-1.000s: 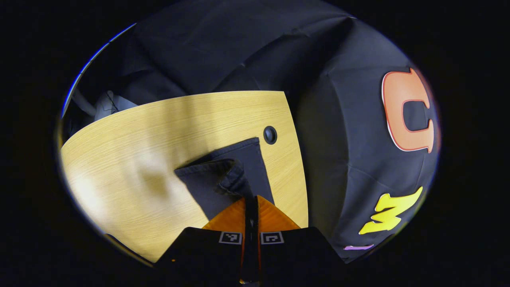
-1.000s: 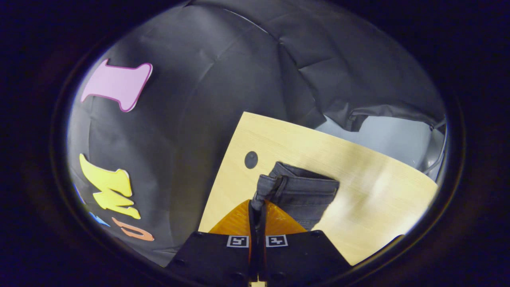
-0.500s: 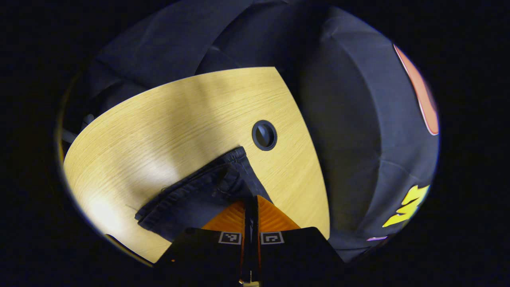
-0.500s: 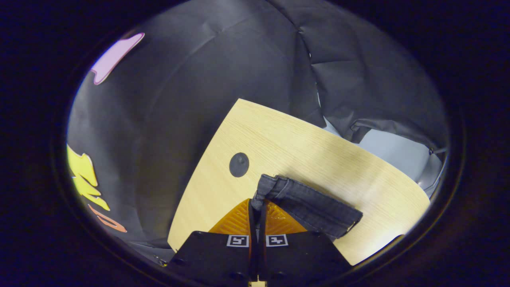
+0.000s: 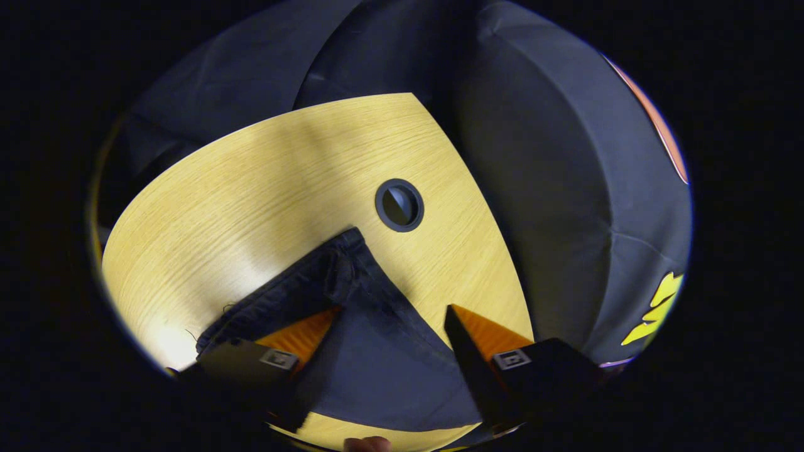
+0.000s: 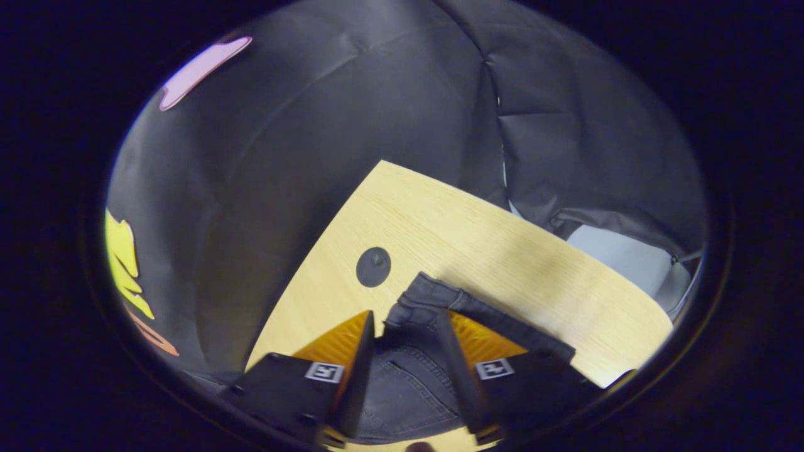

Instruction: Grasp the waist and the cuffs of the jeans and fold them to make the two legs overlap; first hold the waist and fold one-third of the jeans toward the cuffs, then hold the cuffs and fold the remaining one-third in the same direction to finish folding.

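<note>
Lying folded on the near part of the wooden table (image 5: 220, 207) beside its round grommet (image 5: 399, 205), the jeans (image 5: 377, 358), soft yet weighty denim best pinched at a thick hemmed edge, sit between the spread fingers of both left gripper (image 5: 389, 329) and right gripper (image 6: 405, 333).

Brightness: dim booth in both views; the table (image 5: 251, 188) is the brightest surface, the wall (image 6: 352, 125) stays dark grey.
Glare: a pale sheen low on the table's left in the left gripper view, and a soft bright patch on the table (image 6: 534, 263) in the right gripper view.
Shadows: soft dark bands cross the wood; the jeans (image 5: 377, 358) read near black, with seams visible on the jeans (image 6: 408, 383) in the right gripper view.
Distortion: strong fisheye; table edges bow and wall folds curve near the rim.
Focus: centre fairly sharp; rims soften and darken.
</note>
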